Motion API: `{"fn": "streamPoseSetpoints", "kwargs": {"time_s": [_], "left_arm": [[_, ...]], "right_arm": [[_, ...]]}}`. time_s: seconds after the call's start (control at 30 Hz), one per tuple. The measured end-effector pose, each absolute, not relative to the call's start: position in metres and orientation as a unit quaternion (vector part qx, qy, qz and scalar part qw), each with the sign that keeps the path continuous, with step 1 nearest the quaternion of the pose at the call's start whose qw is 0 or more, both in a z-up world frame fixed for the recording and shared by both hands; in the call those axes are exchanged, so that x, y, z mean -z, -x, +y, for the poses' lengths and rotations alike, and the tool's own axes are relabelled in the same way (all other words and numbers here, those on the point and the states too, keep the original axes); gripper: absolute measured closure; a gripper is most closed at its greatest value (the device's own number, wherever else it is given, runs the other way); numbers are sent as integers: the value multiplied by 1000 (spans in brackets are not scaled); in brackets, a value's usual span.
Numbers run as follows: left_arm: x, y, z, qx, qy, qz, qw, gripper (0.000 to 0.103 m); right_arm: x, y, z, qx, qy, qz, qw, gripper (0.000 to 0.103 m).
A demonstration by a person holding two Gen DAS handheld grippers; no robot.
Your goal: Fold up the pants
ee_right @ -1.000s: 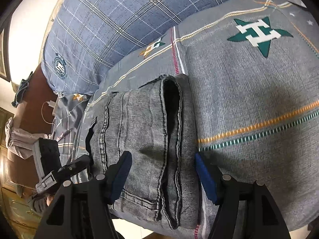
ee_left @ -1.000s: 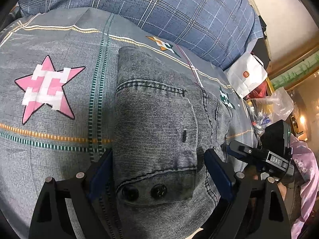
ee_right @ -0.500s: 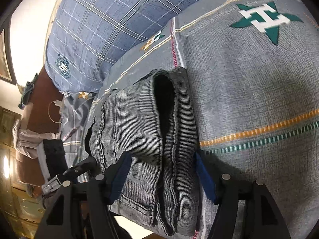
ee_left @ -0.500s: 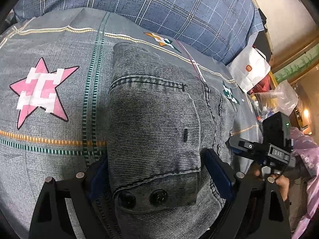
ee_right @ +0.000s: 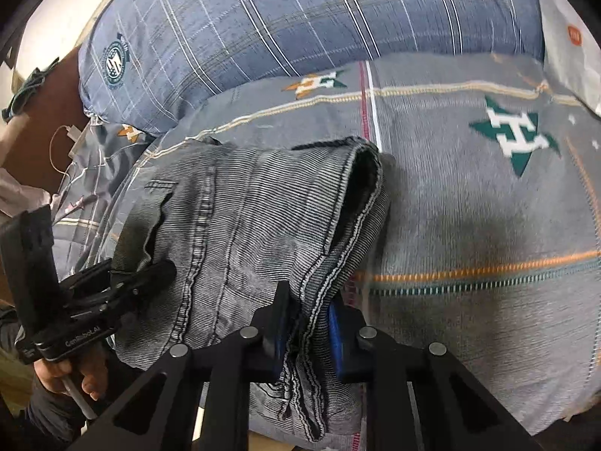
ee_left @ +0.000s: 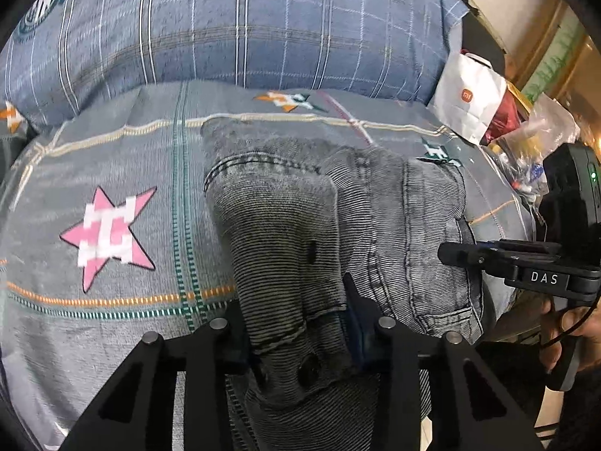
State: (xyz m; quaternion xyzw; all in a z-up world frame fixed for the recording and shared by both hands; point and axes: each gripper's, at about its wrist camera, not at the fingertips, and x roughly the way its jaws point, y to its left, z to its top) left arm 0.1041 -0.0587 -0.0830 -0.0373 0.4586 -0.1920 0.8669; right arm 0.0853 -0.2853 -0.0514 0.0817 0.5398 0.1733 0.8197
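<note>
Looking through the left wrist camera, I see the buttoned waistband end of the pants (ee_left: 300, 248), a pink star (ee_left: 109, 236) on the bedspread (ee_left: 112, 158) off to the gripper's left, and a white paper bag (ee_left: 469, 97) far ahead on its right; the right wrist camera shows instead the open hem end of the pants (ee_right: 263, 233), a green star (ee_right: 514, 135) ahead to its right, and a charging cable (ee_right: 62, 143) far left.

My left gripper (ee_left: 300, 323) is pinched together on the waistband fold, cloth bunched between its fingers. My right gripper (ee_right: 306, 323) is likewise clamped on the stacked hems (blue pads pressing both sides). Each camera catches the other gripper at the pants' far side.

The pants lie folded on the bedspread, directly ahead of both grippers. A blue plaid pillow (ee_left: 244, 30) borders the far edge. Bare bedspread spreads to the left gripper's left and the right gripper's right.
</note>
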Motion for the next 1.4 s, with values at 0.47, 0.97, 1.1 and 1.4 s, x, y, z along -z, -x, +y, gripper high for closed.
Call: {"fn": "streamPoseSetpoints", "kwargs": {"time_s": [0.47,0.97,1.1,1.4], "left_arm": [[-7,-109,-8,167,45,354,919,66],[50,-154,29,118,79,410,901,66],[71,-160,26,115,81,428,893,65],[77,-157,38,65,92,430,896,27]], "right_arm": [[-46,-116,-235,-214,-50,459,861,84],[12,-175,-193,-232,-64,502,831,84],[34,-183,-197,-222,-71,515,825,84],[50,-173,-202,-167,-38,510,843,51]]}}
